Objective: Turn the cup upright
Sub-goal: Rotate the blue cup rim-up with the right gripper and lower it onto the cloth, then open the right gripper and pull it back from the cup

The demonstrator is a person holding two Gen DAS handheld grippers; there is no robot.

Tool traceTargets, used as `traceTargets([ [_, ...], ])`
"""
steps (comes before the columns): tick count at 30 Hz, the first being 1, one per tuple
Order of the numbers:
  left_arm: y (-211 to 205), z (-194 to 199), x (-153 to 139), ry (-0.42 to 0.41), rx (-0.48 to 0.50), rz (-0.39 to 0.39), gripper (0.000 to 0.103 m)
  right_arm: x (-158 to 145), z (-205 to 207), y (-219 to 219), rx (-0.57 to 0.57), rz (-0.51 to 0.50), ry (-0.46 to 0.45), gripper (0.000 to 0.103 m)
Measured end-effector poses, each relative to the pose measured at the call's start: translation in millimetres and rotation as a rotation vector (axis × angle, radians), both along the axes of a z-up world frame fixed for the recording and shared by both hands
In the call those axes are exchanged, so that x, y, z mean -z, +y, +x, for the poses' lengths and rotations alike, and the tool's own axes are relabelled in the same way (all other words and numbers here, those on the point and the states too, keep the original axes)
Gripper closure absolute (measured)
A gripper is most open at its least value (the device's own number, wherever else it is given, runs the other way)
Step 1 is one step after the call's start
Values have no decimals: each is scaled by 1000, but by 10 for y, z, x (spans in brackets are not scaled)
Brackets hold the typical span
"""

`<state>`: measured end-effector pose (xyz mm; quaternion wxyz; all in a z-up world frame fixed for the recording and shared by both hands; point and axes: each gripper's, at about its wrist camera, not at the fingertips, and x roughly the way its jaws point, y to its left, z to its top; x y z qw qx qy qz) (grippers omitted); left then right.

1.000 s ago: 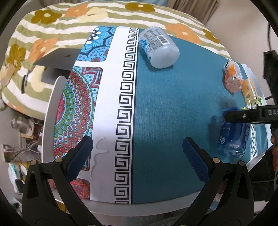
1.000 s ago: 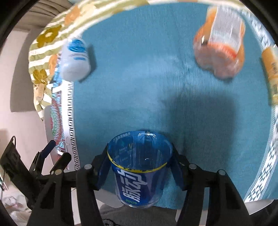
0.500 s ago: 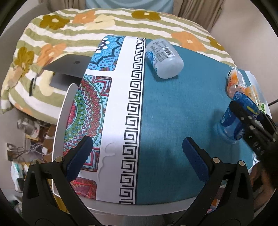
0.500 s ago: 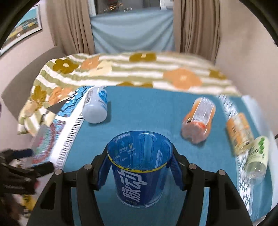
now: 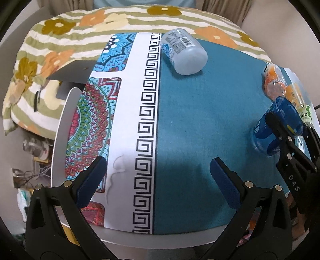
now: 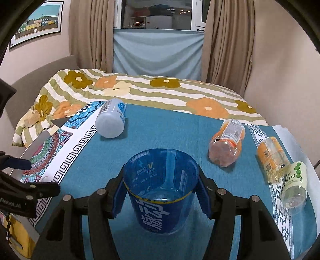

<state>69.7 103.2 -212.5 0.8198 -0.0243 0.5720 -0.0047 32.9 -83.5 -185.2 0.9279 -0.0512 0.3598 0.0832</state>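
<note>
Blue cup (image 6: 161,192) base hides behind right claw (image 6: 160,195).

Your left wrist camera looks steeply down along its jaws at the counter (image 5: 200,120) from its near edge, set back and close above. Your right wrist camera sits lower and more level, facing across the counter toward the bed (image 6: 140,88) and window (image 6: 158,14). Both views share the lying white bottle (image 5: 184,54) and the blue cup (image 6: 160,190).

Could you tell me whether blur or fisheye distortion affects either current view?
Left wrist view: sharp, but the tablecloth bulges strongly, with a soft shadow near the left hand-held gripper. Right wrist view: mostly sharp; the orange bottle at the right looks slightly smeared, and the corners are vignetted.
</note>
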Motion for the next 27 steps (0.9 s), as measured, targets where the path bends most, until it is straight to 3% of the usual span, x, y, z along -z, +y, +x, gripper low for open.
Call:
traceTargets([
  [14, -38, -77, 26, 6, -8, 0, 0, 56, -112, -49, -4, 39, 8, 44],
  [16, -48, -87, 16, 4, -8, 2, 0, 82, -111, -70, 8, 40, 23, 35],
  [18, -55, -103, 4, 0, -10, 4, 0, 95, -106, -107, 14, 71, 39, 16],
  [20, -61, -129, -9, -4, -14, 4, 0, 93, -112, -142, 17, 98, 45, 9],
  [27, -105, -229, -150, -19, -22, 17, 0, -19, -153, -245, 17, 117, 55, 8],
])
